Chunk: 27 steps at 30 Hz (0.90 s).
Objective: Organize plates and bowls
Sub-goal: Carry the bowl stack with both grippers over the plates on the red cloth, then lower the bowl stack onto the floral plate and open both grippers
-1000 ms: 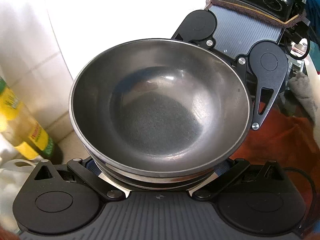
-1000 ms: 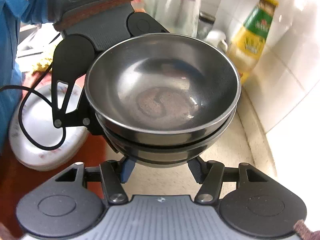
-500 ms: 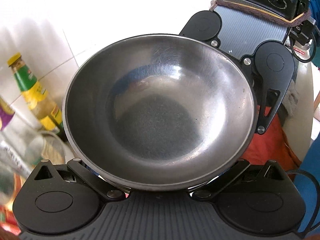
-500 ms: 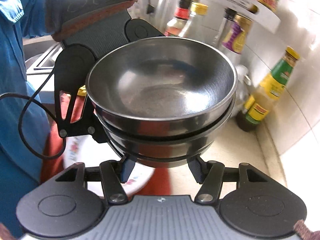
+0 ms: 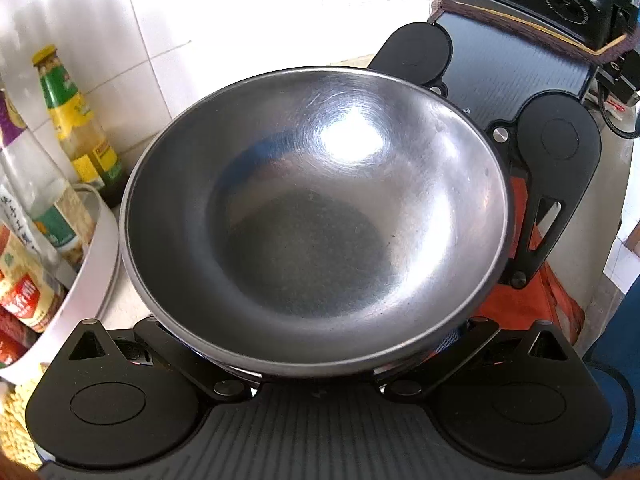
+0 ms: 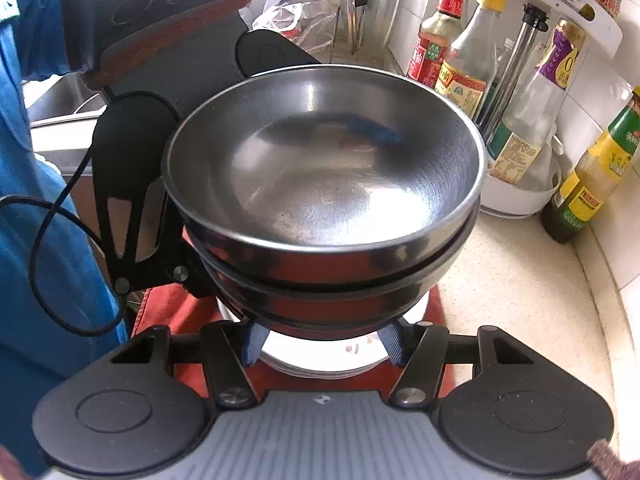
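Note:
A stack of three steel bowls (image 6: 324,184) hangs above the counter, gripped from opposite sides by both grippers. My right gripper (image 6: 320,346) is shut on the lowest bowl's base, with a blue pad on each side. In the left wrist view the top bowl (image 5: 316,216) fills the frame. My left gripper (image 5: 320,368) is shut on the stack's underside, its fingertips hidden beneath the rim. One of the right gripper's fingers (image 5: 544,224) shows beyond the bowl. A pile of white plates (image 6: 304,358) lies on a red cloth (image 6: 168,308) right under the stack.
A white turntable rack (image 6: 520,196) of sauce bottles stands at the back right, with a green-capped bottle (image 6: 592,184) beside it by the tiled wall. The beige counter (image 6: 520,300) lies to the right. A sink (image 6: 64,96) and a person's blue sleeve (image 6: 28,240) are at the left.
Both grippers have carried the bowl stack sideways along the counter. The bottle rack has come into view, and the white plates now lie under the bowls instead of off to the left.

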{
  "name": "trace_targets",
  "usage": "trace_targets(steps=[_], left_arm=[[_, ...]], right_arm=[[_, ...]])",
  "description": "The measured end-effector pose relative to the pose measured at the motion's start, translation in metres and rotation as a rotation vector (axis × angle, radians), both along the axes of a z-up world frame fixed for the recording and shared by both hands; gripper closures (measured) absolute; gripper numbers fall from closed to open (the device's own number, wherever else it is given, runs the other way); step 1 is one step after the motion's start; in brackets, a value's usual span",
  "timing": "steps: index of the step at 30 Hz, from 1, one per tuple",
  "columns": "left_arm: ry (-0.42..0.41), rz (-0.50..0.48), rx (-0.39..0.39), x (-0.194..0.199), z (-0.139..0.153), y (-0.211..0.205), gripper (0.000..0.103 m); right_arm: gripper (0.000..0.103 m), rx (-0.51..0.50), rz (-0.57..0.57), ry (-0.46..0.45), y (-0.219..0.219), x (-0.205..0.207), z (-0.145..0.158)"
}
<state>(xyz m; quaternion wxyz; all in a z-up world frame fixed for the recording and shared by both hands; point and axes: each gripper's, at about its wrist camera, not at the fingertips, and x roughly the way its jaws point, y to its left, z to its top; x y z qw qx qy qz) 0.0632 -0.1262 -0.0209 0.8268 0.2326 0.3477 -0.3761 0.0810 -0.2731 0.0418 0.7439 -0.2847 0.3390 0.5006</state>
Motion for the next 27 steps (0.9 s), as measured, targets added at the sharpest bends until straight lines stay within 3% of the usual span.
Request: trace_targets(steps=[10, 14, 16, 19, 27], left_arm=[[-0.016, -0.035, 0.009, -0.004, -0.012, 0.007, 0.000], [-0.017, -0.056, 0.045, -0.002, -0.028, 0.009, 0.006], [0.012, -0.052, -0.002, 0.000, -0.029, 0.013, 0.005], [0.005, -0.040, -0.014, 0.004, -0.030, 0.013, 0.003], [-0.004, -0.052, 0.038, 0.003, -0.027, 0.014, 0.004]], right_arm=[[0.049, 0.001, -0.098, -0.009, 0.018, -0.004, -0.011], [0.049, -0.003, -0.131, -0.015, 0.025, 0.001, -0.020], [0.049, -0.029, -0.124, -0.031, 0.027, -0.002, -0.029], [0.049, -0.026, -0.134, -0.047, 0.028, -0.002, -0.039], [0.049, 0.009, -0.174, -0.052, 0.020, -0.002, -0.042]])
